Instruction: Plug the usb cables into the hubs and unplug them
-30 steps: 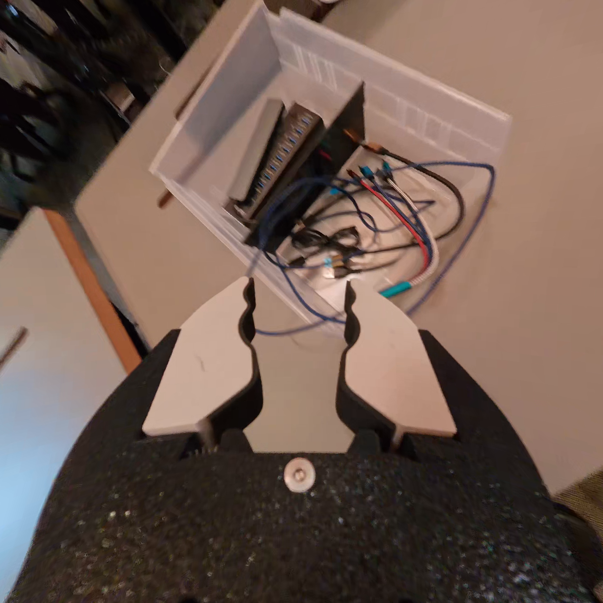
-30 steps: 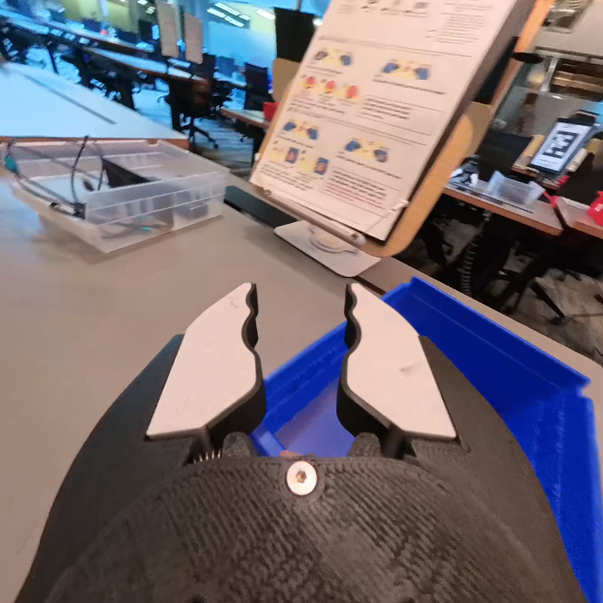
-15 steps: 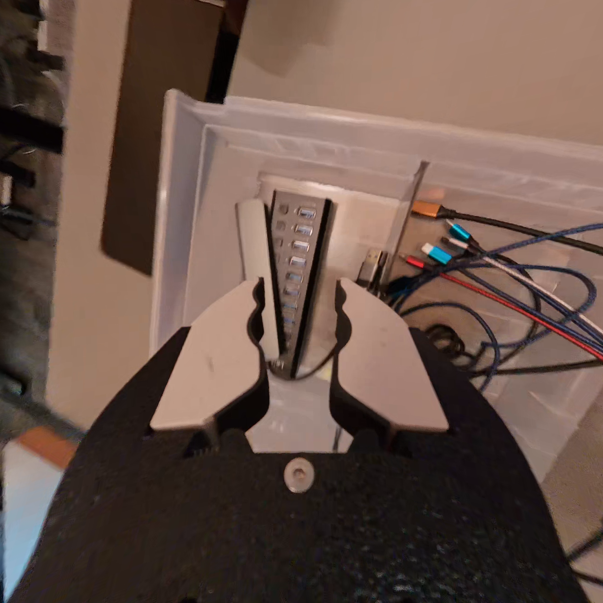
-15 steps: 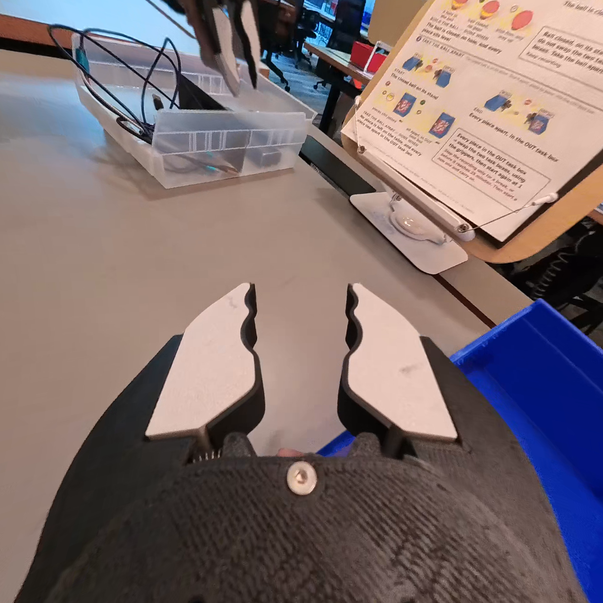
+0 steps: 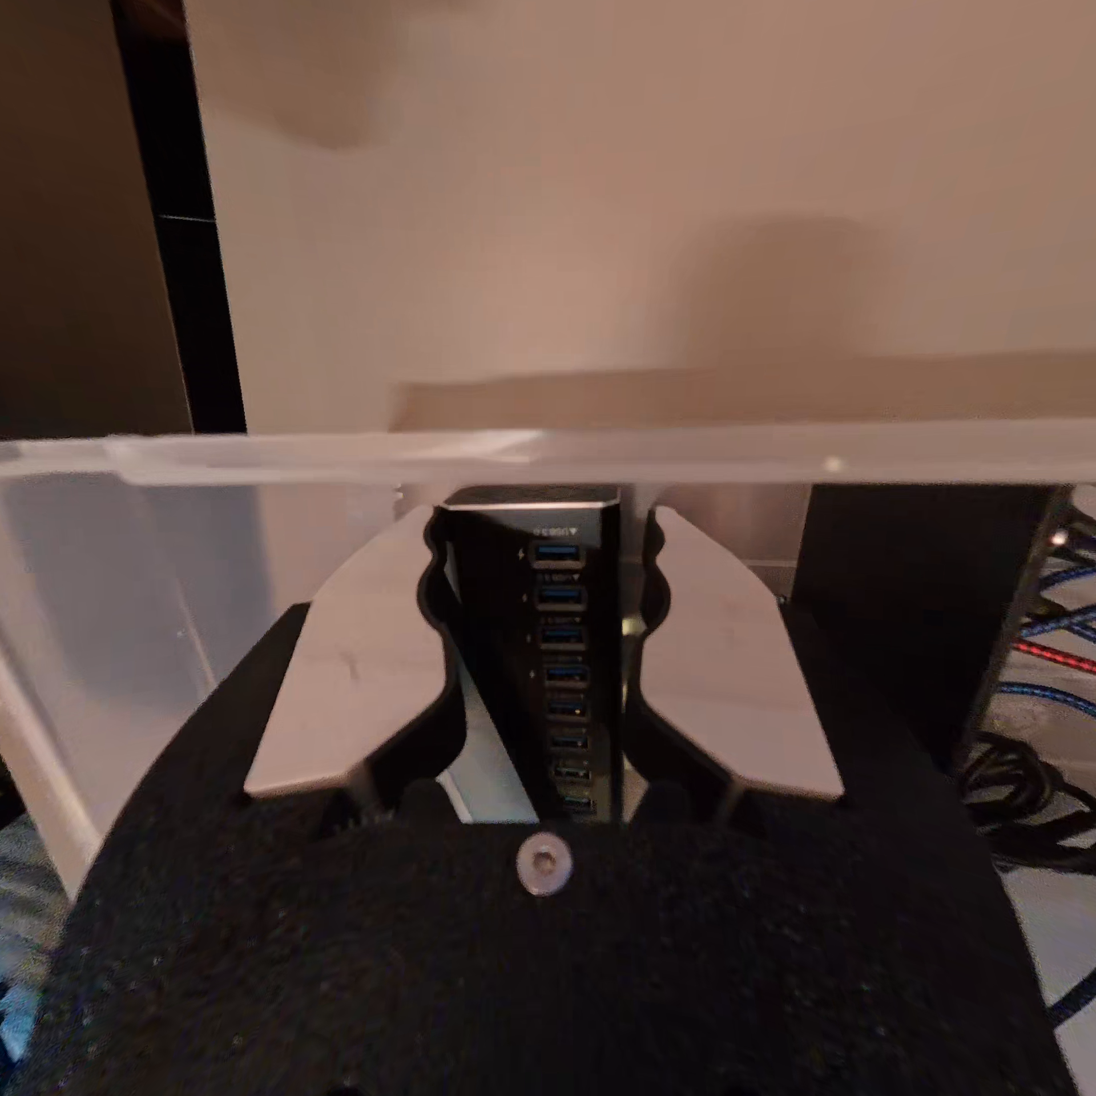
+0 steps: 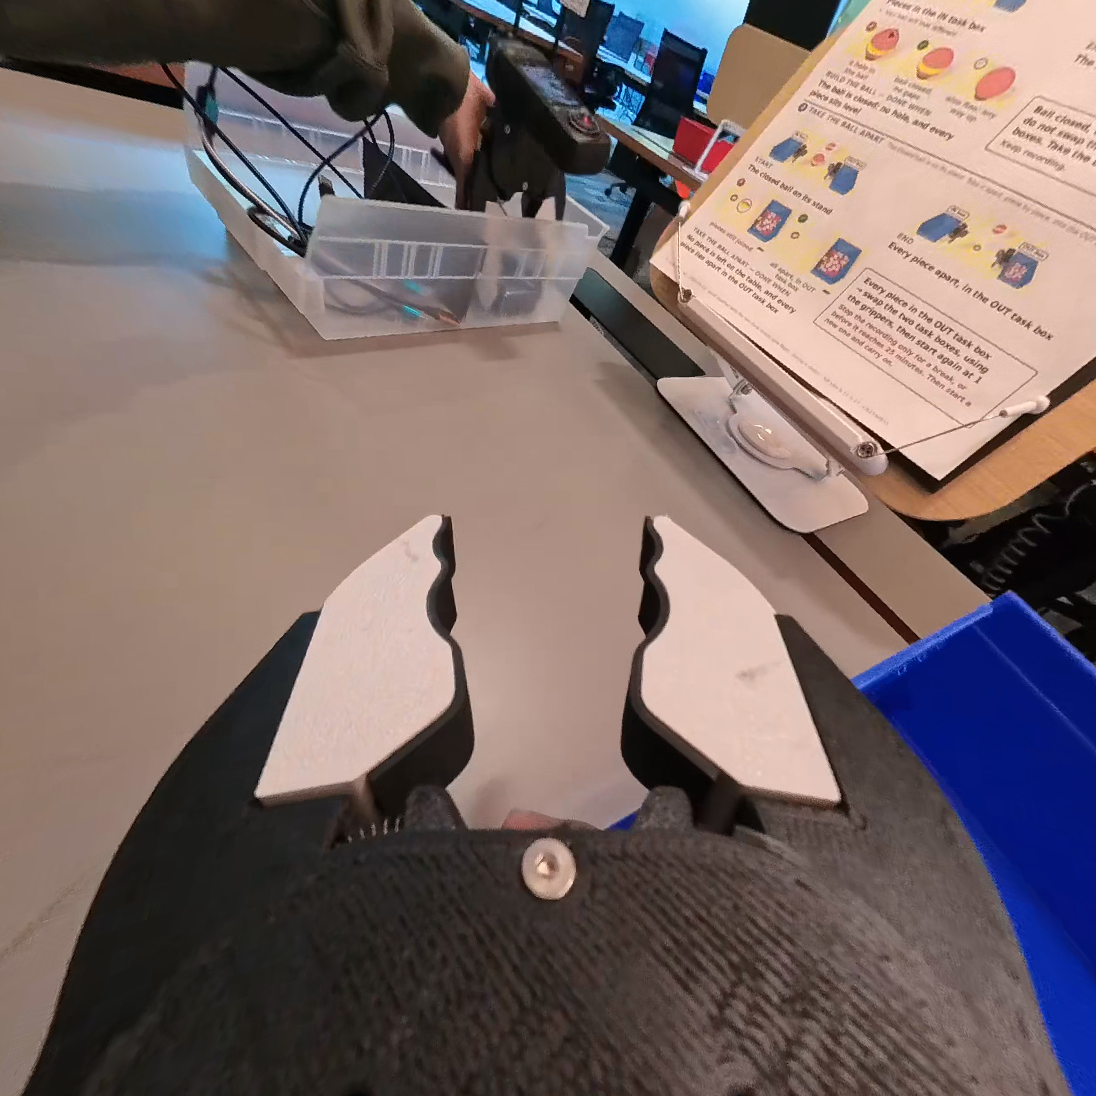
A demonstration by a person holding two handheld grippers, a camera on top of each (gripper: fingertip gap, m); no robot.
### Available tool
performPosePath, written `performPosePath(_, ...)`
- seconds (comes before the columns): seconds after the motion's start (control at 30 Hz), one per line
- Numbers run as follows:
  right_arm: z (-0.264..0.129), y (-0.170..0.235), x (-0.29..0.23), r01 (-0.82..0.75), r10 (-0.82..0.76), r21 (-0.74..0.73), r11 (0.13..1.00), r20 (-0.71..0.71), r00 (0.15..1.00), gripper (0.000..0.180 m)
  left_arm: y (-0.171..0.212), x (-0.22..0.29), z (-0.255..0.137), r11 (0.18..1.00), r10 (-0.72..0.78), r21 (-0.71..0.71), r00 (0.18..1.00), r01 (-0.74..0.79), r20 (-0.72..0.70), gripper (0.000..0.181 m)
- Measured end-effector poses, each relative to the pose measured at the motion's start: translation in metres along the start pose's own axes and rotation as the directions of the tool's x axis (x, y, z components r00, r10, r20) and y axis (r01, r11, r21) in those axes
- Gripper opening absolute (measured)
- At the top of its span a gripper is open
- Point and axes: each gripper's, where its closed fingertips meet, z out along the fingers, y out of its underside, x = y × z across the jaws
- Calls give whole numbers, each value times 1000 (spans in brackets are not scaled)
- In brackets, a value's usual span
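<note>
In the left wrist view a black USB hub with a row of blue ports stands in a clear plastic bin. My left gripper is open, one finger on each side of the hub, down inside the bin. I cannot tell if the fingers touch it. Blue, red and black USB cables lie in the compartment to the right, behind a black divider. My right gripper is open and empty above the tan table. The bin, the cables and the left gripper show far off there.
A blue bin sits at the right by my right gripper. An instruction sheet on a wooden stand with a white base stands along the table's right edge. A person's sleeve and hand reach over the clear bin. My right fingertips sit around 40 centimeters from my left ones. The black USB hub sits 4 centimeters or so from the ends of my left fingers.
My left gripper dropped into the bin and now straddles the hub. My right gripper swung left, away from the blue bin, and faces the clear bin.
</note>
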Motion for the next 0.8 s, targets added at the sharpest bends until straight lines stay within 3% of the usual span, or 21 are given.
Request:
performPosePath(0.1, -3, 0, 0, -3, 3, 20, 1000, 11, 1000, 60, 8, -1, 1, 997, -77, -35, 996, 75, -49, 57)
performPosePath(0.23, -8, -2, 4, 4, -4, 27, 1000, -6, 1000, 62, 4, -1, 3, 985, -170, 25, 982, 173, -85, 60)
performPosePath(0.43, -13, -12, 10, -20, 22, 64, 998, -42, 999, 61, 2, -2, -3, 992, -112, 67, 993, 110, 25, 58)
performPosePath(0.6, -9, -21, 0, 22, -20, 60, 998, -37, 999, 61, -19, -2, -56, 958, -159, 262, 977, 119, 138, 57)
performPosePath(0.8, 2, -28, -21, 81, -82, 51, 995, 10, 997, 61, -24, -9, -133, 808, -359, 564, 900, 169, 246, 57)
